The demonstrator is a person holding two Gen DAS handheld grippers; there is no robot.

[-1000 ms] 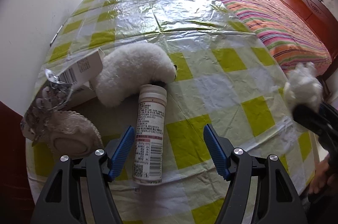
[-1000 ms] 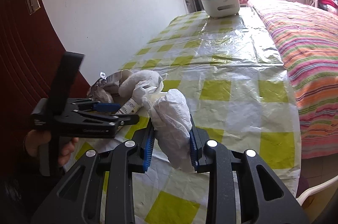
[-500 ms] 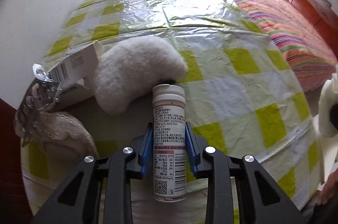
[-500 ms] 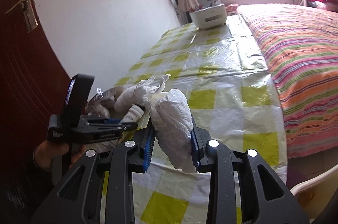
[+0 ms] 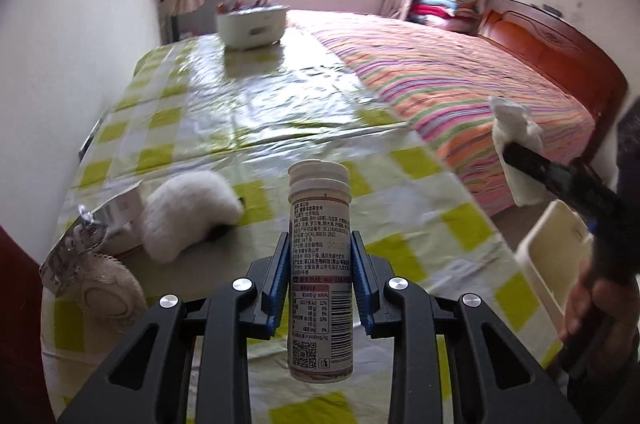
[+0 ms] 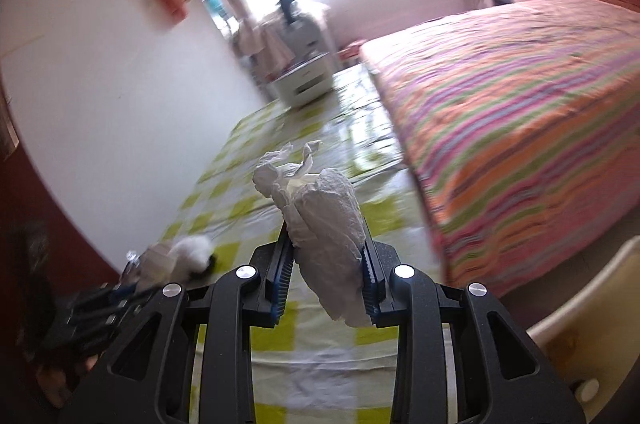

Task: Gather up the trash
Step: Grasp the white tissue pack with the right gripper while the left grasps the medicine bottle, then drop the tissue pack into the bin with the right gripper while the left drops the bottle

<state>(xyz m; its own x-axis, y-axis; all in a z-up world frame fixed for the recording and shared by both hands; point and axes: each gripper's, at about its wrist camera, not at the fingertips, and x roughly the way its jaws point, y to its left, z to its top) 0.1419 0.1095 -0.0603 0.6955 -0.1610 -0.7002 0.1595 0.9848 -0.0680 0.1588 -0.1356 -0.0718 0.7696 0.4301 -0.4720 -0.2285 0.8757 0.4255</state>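
Observation:
My left gripper [image 5: 320,284] is shut on a white pill bottle [image 5: 320,264] with a printed label and holds it upright, lifted above the yellow-checked table [image 5: 420,224]. My right gripper [image 6: 324,280] is shut on a crumpled white tissue [image 6: 324,224] and holds it in the air over the table's near end. The tissue also shows at the right of the left wrist view [image 5: 516,144]. A white fluffy pad [image 5: 188,212], a small carton [image 5: 120,212], a crumpled foil wrapper [image 5: 72,252] and a lace-edged pad [image 5: 108,288] lie on the table at the left.
A white basket [image 5: 252,24] stands at the table's far end. A striped bed [image 5: 460,84] runs along the right side. A cream plastic bin rim [image 5: 552,256] is at the right, also in the right wrist view [image 6: 592,324]. A white wall [image 5: 80,44] borders the left.
My left gripper closed on the pill bottle, then lifted it off the table and tilted upward. My right gripper rose and swung with the tissue still held.

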